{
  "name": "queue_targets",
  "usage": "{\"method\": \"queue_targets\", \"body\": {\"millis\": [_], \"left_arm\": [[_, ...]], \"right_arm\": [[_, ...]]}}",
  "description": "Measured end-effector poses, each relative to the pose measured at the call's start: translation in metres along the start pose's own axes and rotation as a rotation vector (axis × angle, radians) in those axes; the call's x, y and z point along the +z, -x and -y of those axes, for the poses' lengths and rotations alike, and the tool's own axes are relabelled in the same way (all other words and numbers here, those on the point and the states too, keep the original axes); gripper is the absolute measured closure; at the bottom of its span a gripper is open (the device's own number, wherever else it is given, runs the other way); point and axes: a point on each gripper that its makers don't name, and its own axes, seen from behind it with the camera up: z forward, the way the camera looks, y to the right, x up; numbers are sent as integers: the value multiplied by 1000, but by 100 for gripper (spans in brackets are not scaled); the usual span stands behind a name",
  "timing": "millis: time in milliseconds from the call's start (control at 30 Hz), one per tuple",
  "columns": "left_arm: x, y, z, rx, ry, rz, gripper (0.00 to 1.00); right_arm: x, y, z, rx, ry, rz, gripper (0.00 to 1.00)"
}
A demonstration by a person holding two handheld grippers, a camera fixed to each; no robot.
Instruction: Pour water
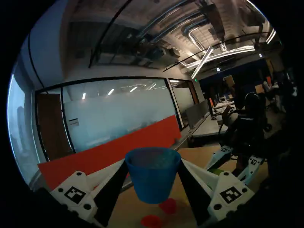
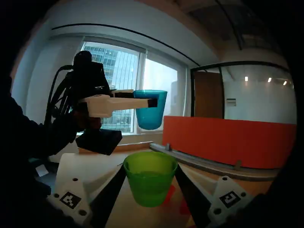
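Note:
My left gripper (image 1: pixel 152 171) is shut on a blue plastic cup (image 1: pixel 152 174), held upright above the wooden table (image 1: pixel 129 212). The right gripper view shows that blue cup (image 2: pixel 150 108) and the left gripper (image 2: pixel 152 102) raised high at the left, in a person's hand (image 2: pixel 81 119). My right gripper (image 2: pixel 150 178) is shut on a green translucent cup (image 2: pixel 150 182), upright, lower than the blue cup and nearer the table. In the left gripper view, the right gripper's white fingers (image 1: pixel 218 157) appear beyond, to the right. I cannot make out water in either cup.
Red round spots (image 1: pixel 167 206) lie on the table under the blue cup. An orange partition (image 2: pixel 228 140) runs along the far table edge with a metal rail (image 2: pixel 197 159) in front. Windows (image 2: pixel 117 91) and a glass wall (image 1: pixel 114 114) stand behind. Desks and chairs (image 1: pixel 250 114) fill the room at right.

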Motion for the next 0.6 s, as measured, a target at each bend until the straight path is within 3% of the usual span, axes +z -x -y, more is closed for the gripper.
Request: {"method": "queue_targets", "body": {"millis": [200, 600], "left_arm": [[-2, 6, 3, -88, 5, 1, 14], [-15, 42, 6, -134, -33, 81, 14]], "right_arm": [[-4, -5, -2, 6, 4, -1, 10], [-14, -4, -3, 17, 8, 23, 9]]}}
